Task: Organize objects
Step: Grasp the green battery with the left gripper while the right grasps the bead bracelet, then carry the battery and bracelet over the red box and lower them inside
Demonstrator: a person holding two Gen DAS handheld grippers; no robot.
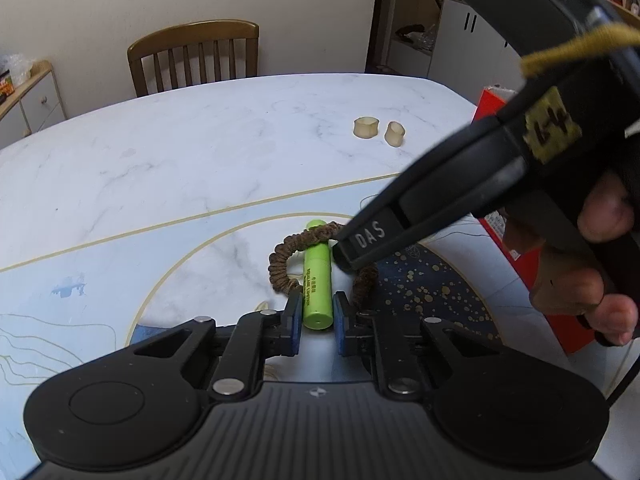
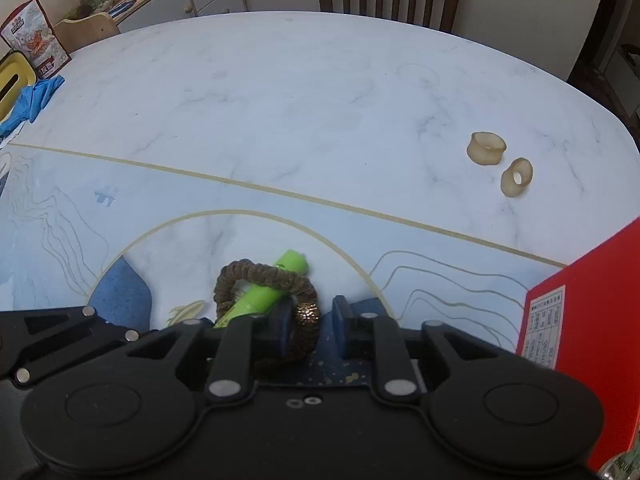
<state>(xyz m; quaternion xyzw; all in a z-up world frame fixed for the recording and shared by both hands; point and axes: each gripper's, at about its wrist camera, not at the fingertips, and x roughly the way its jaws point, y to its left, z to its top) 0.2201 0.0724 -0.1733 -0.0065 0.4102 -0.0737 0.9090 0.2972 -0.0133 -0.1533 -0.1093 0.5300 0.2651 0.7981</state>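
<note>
A green tube (image 1: 318,280) lies on the table mat, threaded through a brown scrunchie (image 1: 286,258). My left gripper (image 1: 317,322) has its blue pads on either side of the tube's near end, closed against it. My right gripper (image 2: 314,322) is partly open, its jaws straddling the scrunchie's (image 2: 264,276) near side with its gold beaded part (image 2: 306,314); the left pad touches it, the right pad stands apart. The green tube (image 2: 276,284) passes under the scrunchie there. In the left wrist view the right gripper's fingers (image 1: 360,246) press down at the scrunchie.
Two beige rings (image 2: 486,148) (image 2: 517,177) lie at the far right of the marble table (image 2: 300,92). A red box (image 2: 592,340) stands at the right edge. A blue cloth (image 2: 30,100) and boxes sit far left. A wooden chair (image 1: 194,54) stands behind the table.
</note>
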